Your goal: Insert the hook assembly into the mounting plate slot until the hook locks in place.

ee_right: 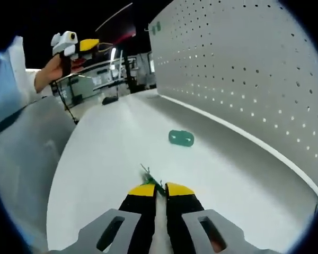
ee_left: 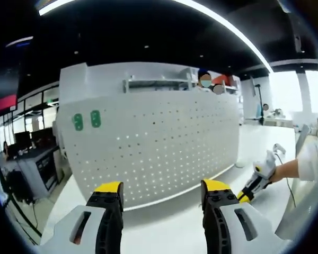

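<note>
White covers most of the scene: a white table point(ee_right: 111, 159) with a white pegboard point(ee_left: 153, 143) standing upright along its far edge, full of small round holes. Two green plates point(ee_left: 87, 120) are mounted side by side near the upper left corner of the pegboard in the left gripper view; no hook can be made out on them from here.

In the left gripper view, the left gripper point(ee_left: 161, 193) is held up facing the pegboard, its yellow-tipped black jaws standing wide apart with nothing between them. The right gripper point(ee_left: 257, 180) comes in low at the right edge, held in a hand point(ee_left: 280, 170) with a white sleeve, down near the table.

In the right gripper view, the right gripper point(ee_right: 160, 189) points along the table top with its jaws pressed close together on a small green hook piece point(ee_right: 148, 174), thin parts of which stick out past the tips. A further green plate point(ee_right: 181, 138) with two openings lies flat on the table ahead of the tips, well apart from them and near the foot of the pegboard. The left gripper point(ee_right: 74, 45) is raised at the upper left, gripped by a hand point(ee_right: 55, 66).

No bins or trays can be made out.
</note>
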A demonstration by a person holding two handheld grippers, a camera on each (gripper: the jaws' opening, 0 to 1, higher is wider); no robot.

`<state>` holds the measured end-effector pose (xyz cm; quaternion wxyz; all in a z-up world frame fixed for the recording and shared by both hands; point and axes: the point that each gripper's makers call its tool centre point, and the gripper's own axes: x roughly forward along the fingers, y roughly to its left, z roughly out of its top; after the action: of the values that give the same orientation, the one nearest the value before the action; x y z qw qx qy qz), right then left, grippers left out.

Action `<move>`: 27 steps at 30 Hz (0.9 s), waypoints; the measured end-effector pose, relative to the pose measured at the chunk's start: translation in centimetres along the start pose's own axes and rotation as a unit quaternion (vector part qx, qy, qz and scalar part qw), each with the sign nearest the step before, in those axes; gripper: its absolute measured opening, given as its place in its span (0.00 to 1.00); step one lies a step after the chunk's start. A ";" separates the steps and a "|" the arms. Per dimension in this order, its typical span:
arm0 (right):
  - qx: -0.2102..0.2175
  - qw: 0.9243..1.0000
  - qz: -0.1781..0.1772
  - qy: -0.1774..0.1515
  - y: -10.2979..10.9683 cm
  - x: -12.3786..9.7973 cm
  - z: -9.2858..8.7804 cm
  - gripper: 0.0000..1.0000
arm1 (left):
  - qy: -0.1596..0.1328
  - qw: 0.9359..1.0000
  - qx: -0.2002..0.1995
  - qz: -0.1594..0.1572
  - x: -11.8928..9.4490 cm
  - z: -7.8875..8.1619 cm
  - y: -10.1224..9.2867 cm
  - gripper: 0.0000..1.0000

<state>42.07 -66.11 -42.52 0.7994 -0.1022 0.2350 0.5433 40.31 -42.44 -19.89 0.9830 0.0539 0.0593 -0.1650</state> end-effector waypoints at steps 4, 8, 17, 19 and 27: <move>-0.013 1.000 -0.004 -0.001 0.1 -0.2 -0.1 0.02 | 0.000 1.000 -0.001 -0.002 0.1 0.0 -0.1 0.60; -0.016 1.000 -0.003 0.000 0.0 -0.2 -0.1 0.02 | 0.001 1.000 -0.003 -0.003 0.2 -0.1 0.0 0.60; -0.026 1.000 -0.002 0.001 0.2 -0.4 0.9 0.00 | 0.003 1.000 -0.007 -0.007 0.2 -0.4 -0.1 0.59; -0.029 1.000 -0.003 -0.002 0.2 -0.4 1.4 0.00 | 0.002 1.000 -0.009 -0.008 0.1 -0.5 -0.1 0.59; -0.034 0.999 -0.011 -0.007 0.0 -0.2 2.9 0.00 | 0.003 1.000 -0.010 -0.014 -0.1 -0.7 -0.3 0.58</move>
<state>42.79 -65.10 -39.91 0.8029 -0.1280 0.2097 0.5431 40.09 -42.58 -20.62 0.9809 0.0432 0.0642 -0.1784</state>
